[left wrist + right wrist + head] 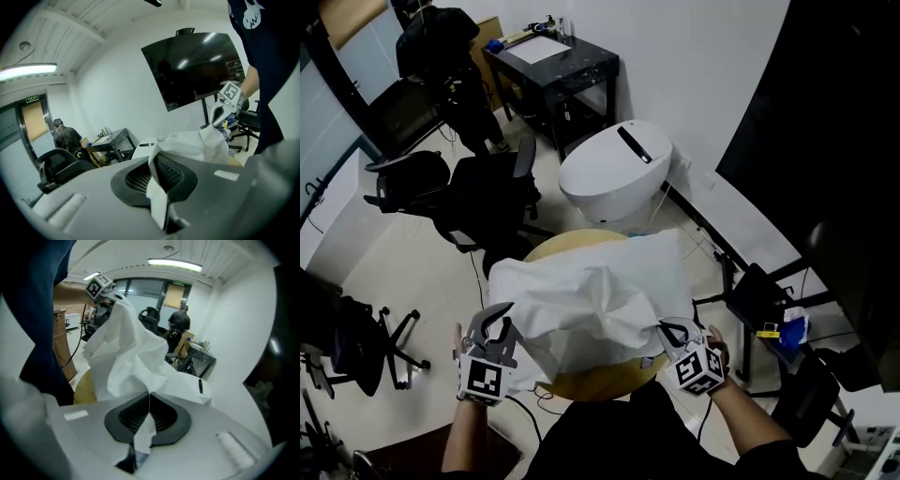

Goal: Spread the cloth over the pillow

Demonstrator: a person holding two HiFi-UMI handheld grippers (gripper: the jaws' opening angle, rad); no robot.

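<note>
A crumpled white cloth [591, 300] hangs bunched over a round yellow table [600, 380]. My left gripper [497, 325] is shut on the cloth's near-left edge, and my right gripper [671, 330] is shut on its near-right edge. In the left gripper view a strip of cloth [157, 197] is pinched between the closed pads of the left gripper [157, 157], and the right gripper [220, 112] shows beyond. In the right gripper view the cloth [126, 348] rises from the closed right gripper [149, 397]. A smoother white bulk [661, 262] at the far side may be the pillow, mostly covered.
A white oval appliance [614, 169] stands just beyond the table. A black desk [553, 66] and a person [441, 47] are at the back. Black office chairs [483, 197] stand to the left. A black stand [769, 300] carrying a dark screen is at the right.
</note>
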